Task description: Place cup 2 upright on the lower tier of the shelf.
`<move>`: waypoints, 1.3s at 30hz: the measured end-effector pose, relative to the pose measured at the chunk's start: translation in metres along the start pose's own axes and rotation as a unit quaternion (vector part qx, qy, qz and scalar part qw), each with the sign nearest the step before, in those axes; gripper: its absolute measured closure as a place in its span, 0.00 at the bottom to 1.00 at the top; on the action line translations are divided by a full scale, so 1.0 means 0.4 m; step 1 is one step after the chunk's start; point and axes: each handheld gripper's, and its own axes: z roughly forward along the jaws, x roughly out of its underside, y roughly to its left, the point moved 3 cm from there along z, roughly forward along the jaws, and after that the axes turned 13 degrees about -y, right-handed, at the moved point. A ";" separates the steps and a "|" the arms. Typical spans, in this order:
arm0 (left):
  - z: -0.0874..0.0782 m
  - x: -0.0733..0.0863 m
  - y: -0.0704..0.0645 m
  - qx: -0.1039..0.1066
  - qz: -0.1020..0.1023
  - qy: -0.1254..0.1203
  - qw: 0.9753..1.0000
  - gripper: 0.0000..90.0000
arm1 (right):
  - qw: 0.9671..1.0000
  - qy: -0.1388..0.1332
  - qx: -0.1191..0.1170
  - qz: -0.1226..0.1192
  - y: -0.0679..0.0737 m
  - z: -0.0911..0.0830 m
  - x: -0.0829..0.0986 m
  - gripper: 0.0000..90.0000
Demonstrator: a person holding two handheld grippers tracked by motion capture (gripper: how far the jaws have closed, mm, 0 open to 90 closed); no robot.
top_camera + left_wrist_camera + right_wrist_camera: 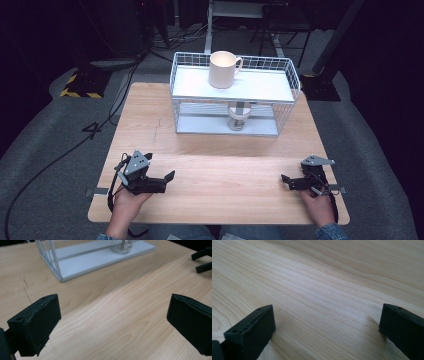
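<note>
Cream mug [223, 69]: it stands upright on the top shelf of the white wire rack [295, 80], handle turned to the right, well apart from both of my grippers.
Glass jar [238, 116]: it sits on the rack's lower shelf, almost straight below the mug; in my left gripper view I see its base [121, 247] on the white shelf board.
Rack: it stands at the far middle of the wooden table [215, 150], open side towards me.
Left gripper [168, 176]: I hold it low over the near left part of the table, pointing inward to the right and a little forward. My jaws stand wide apart with nothing but bare wood between them [113, 322].
Left hand [129, 200]: it grips from below and behind, forearm coming in from the table's near edge.
Right gripper [284, 178]: I hold it low over the near right part of the table, pointing inward to the left, towards my left gripper. Its jaws are spread wide too, with bare wood grain between them [327, 327].
Right hand [319, 202]: it wraps the grip from behind, wrist over the table's near edge, a denim cuff at the bottom.
Both grippers: well apart from each other, tips facing across the table's near strip.
</note>
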 end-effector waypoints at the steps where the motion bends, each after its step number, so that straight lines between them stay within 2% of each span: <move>1: 0.000 0.008 0.002 0.000 0.000 0.004 1.000 0.00 | 1.000 0.000 0.000 0.000 0.000 0.000 0.000 0.01; 6: 0.005 0.057 0.015 -0.009 -0.012 0.028 0.999 0.00 | 1.000 0.000 0.000 0.000 0.000 0.000 0.000 0.01; 10: 0.016 0.085 0.027 -0.012 -0.011 0.056 0.998 0.00 | 1.000 0.000 0.000 0.000 0.000 0.000 0.000 0.01; 14: 0.026 0.104 0.034 -0.007 -0.026 0.082 0.996 0.00 | 1.000 0.000 0.000 0.000 0.000 0.000 0.000 0.01; 15: 0.028 0.109 0.039 -0.003 -0.023 0.091 0.996 0.00 | 1.000 0.000 0.000 0.000 0.000 0.000 0.000 0.01; 17: 0.034 0.118 0.042 -0.004 -0.029 0.104 0.994 0.01 | 1.000 0.000 0.000 0.000 0.000 0.000 0.000 0.01; 22: 0.043 0.133 0.056 -0.017 -0.010 0.132 0.991 0.01 | 1.000 0.000 0.000 0.000 0.000 0.000 0.000 0.01; 27: 0.050 0.142 0.064 -0.031 -0.007 0.144 0.989 0.01 | 1.000 0.000 0.000 0.000 0.000 0.000 0.000 0.01; 32: 0.052 0.142 0.072 -0.036 -0.005 0.140 0.989 0.00 | 1.000 0.000 0.000 0.000 0.000 0.000 0.000 0.01; 35: 0.053 0.145 0.075 -0.045 0.009 0.142 0.989 0.00 | 1.000 0.000 0.000 0.000 0.000 0.000 0.000 0.01; 36: 0.053 0.145 0.076 -0.050 0.015 0.147 0.988 0.00 | 1.000 0.000 0.000 0.000 0.000 0.000 0.000 0.01; 39: 0.056 0.146 0.077 -0.049 0.021 0.147 0.988 0.00 | 1.000 0.000 0.000 0.000 0.000 0.000 0.000 0.01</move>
